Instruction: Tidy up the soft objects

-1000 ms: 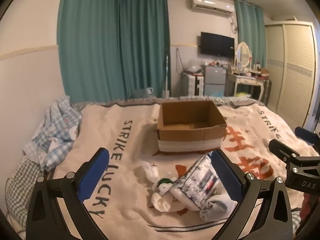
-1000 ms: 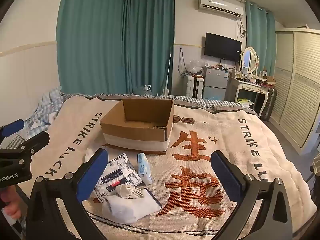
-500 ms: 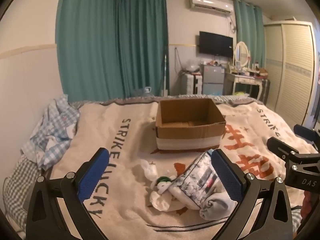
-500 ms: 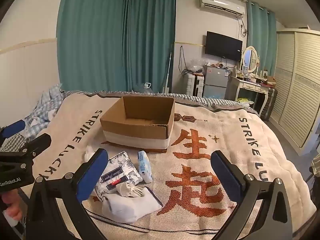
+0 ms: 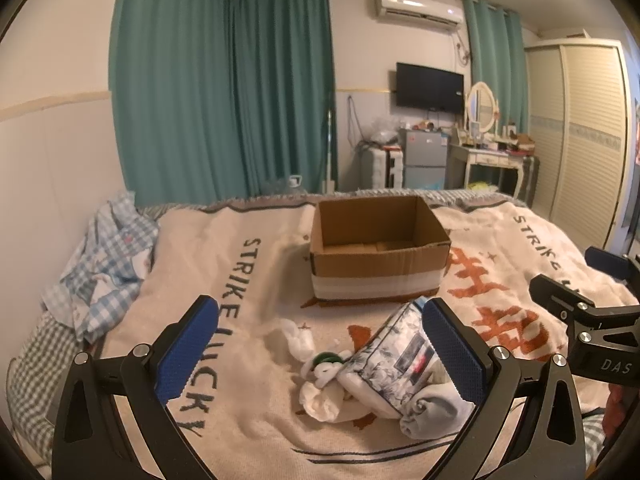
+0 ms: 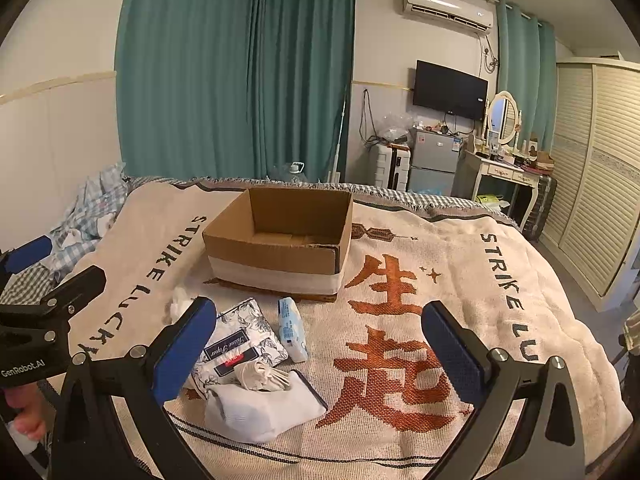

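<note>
An open cardboard box (image 5: 378,256) (image 6: 280,240) stands on the bed blanket, empty as far as I can see. In front of it lies a pile of soft things: a floral tissue pack (image 6: 240,340) (image 5: 394,360), a small blue-white tissue packet (image 6: 292,328), a folded white cloth (image 6: 260,408) (image 5: 434,410), a white rag (image 6: 262,372) and a white-green sock bundle (image 5: 324,368). My left gripper (image 5: 320,354) is open and empty above the pile. My right gripper (image 6: 320,350) is open and empty, just right of the pile.
A beige blanket (image 6: 460,280) with orange characters covers the bed. Checked blue clothes (image 5: 104,260) are heaped at the left edge by the wall. A crumpled white tissue (image 6: 180,304) lies left of the pile. A wardrobe (image 6: 600,200), desk and fridge stand beyond the bed.
Both grippers have risen and tilted very slightly; the box and pile sit a little lower in view. Nothing was grasped or moved.
</note>
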A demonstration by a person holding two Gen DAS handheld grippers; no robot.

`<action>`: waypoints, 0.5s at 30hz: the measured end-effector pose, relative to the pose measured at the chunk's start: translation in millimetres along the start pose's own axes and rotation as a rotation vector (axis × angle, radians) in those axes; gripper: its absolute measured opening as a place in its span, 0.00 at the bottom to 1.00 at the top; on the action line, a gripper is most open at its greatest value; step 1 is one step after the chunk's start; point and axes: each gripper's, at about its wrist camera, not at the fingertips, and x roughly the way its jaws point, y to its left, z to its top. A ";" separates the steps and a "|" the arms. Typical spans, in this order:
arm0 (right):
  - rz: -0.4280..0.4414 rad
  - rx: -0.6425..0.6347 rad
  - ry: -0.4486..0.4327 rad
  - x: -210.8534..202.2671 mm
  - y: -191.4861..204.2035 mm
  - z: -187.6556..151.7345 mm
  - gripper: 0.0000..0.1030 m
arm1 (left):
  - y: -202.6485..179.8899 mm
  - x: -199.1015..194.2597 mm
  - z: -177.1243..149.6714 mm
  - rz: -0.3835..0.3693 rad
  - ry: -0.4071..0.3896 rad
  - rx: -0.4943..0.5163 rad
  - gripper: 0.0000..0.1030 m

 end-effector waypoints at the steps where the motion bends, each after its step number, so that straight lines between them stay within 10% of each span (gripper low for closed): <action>1: -0.001 -0.001 0.001 -0.1 0.0 0.1 1.00 | -0.1 0.0 -0.1 -0.001 0.001 0.000 1.00; 15: -0.003 -0.005 0.005 0.2 4.7 1.0 1.00 | -0.9 -0.7 -1.1 -0.013 0.002 0.010 1.00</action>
